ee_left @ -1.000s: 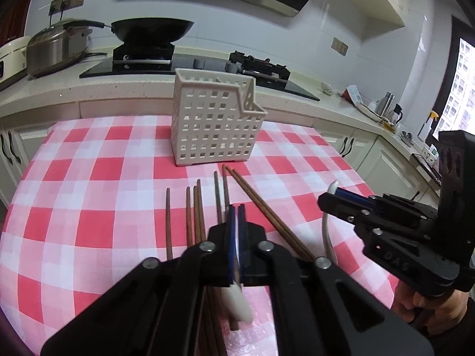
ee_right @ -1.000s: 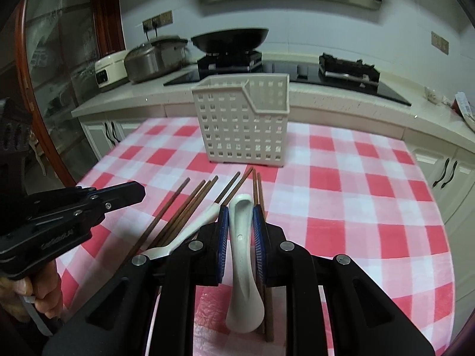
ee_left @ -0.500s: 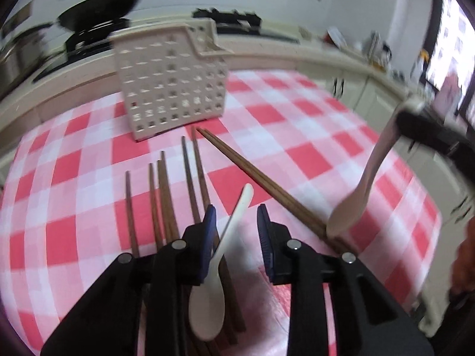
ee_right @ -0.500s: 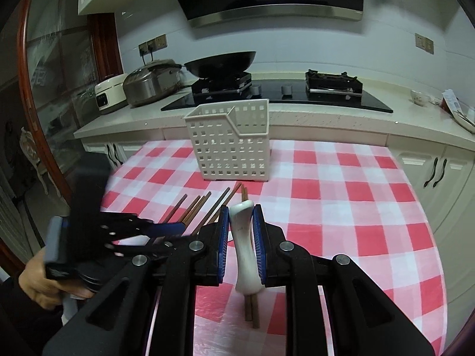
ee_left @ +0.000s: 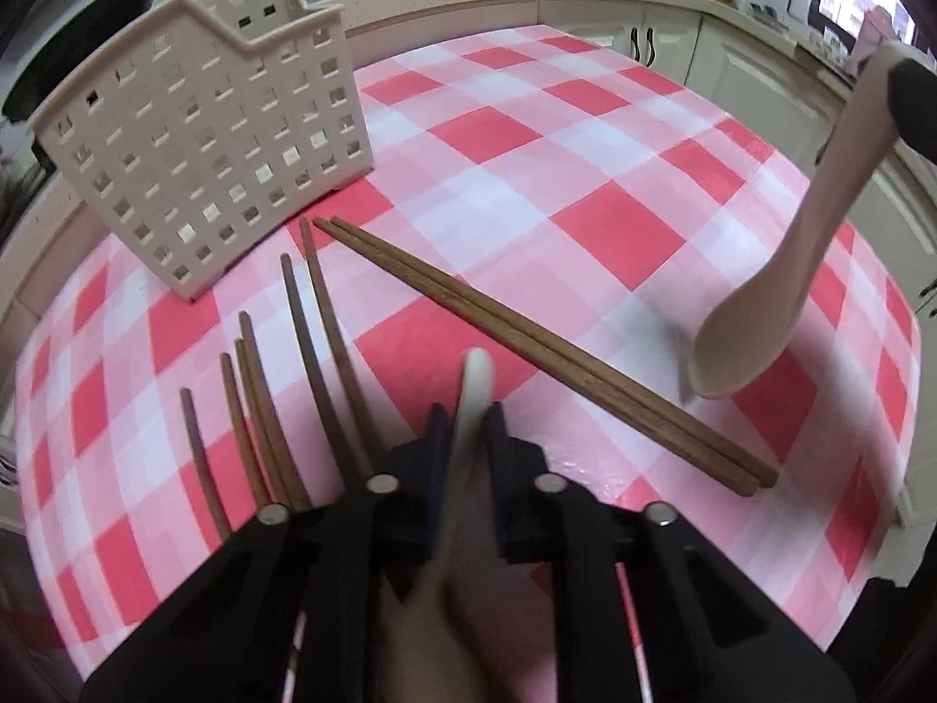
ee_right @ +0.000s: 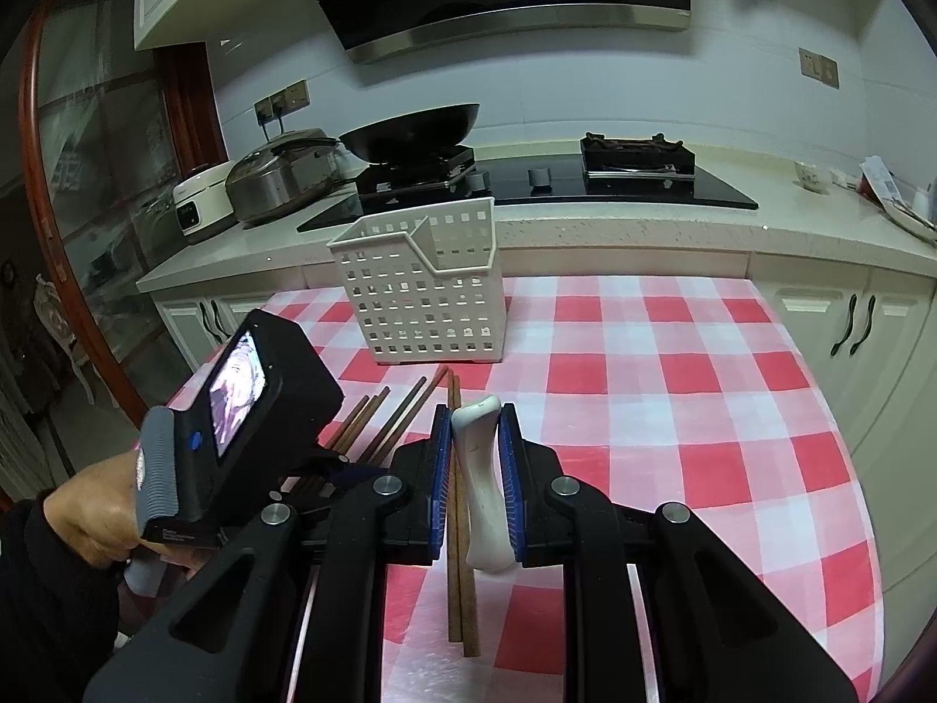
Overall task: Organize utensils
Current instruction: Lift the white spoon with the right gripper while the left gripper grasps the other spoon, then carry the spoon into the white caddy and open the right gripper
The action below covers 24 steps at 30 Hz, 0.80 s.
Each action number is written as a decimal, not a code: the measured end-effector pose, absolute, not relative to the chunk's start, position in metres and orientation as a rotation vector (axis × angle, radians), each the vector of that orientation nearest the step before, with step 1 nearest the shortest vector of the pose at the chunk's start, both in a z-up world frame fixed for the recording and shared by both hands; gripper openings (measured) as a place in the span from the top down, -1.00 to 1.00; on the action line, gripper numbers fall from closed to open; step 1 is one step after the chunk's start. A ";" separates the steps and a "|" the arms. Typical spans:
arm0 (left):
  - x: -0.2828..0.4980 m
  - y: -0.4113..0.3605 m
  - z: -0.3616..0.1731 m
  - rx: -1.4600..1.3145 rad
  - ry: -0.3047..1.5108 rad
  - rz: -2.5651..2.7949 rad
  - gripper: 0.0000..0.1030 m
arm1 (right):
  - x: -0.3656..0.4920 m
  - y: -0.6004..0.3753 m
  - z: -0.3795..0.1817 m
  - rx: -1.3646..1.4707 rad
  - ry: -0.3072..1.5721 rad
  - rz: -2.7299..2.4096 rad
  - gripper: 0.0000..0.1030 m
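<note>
Left gripper (ee_left: 465, 427): fingers (ee_left: 434, 427) have just closed on a white spoon (ee_left: 473, 386); its bowl is blurred beneath them.
Chopsticks (ee_left: 544, 354): eight counted; six fanned left of the left fingers, two paired just right; judged light, stiff, best taken mid-shaft.
Basket (ee_left: 199, 135): one, beyond the fingertips on the table (ee_left: 527, 187).
Right gripper (ee_right: 475, 457): narrowly parted fingers clamp a second spoon (ee_right: 483, 486) by its handle; judged smooth, slippery, perhaps breakable.
</note>
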<state>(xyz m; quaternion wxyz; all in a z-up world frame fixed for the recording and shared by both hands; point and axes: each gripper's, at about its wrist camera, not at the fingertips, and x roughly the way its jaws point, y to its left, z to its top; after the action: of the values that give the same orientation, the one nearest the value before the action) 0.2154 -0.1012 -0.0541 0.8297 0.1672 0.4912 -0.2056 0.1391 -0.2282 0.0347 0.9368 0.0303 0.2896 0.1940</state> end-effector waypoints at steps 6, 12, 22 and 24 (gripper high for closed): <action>0.200 -0.093 -0.023 0.317 0.968 -0.436 0.91 | 0.143 -0.234 0.031 0.071 0.598 0.391 0.65; 0.184 -0.071 0.018 0.198 0.879 -0.439 0.91 | 0.144 -0.230 0.032 0.064 0.594 0.398 0.65; 0.169 -0.055 0.039 0.143 0.789 -0.411 0.91 | 0.138 -0.220 0.033 0.049 0.592 0.409 0.65; 0.166 -0.053 0.041 0.129 0.776 -0.415 0.91 | 0.137 -0.219 0.035 0.045 0.590 0.409 0.65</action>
<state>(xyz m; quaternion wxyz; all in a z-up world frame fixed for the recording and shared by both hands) 0.1660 -0.0529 0.0413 0.9028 0.0626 0.3753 -0.2006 0.1369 -0.2185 0.0351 0.9361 0.0222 0.2887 0.1999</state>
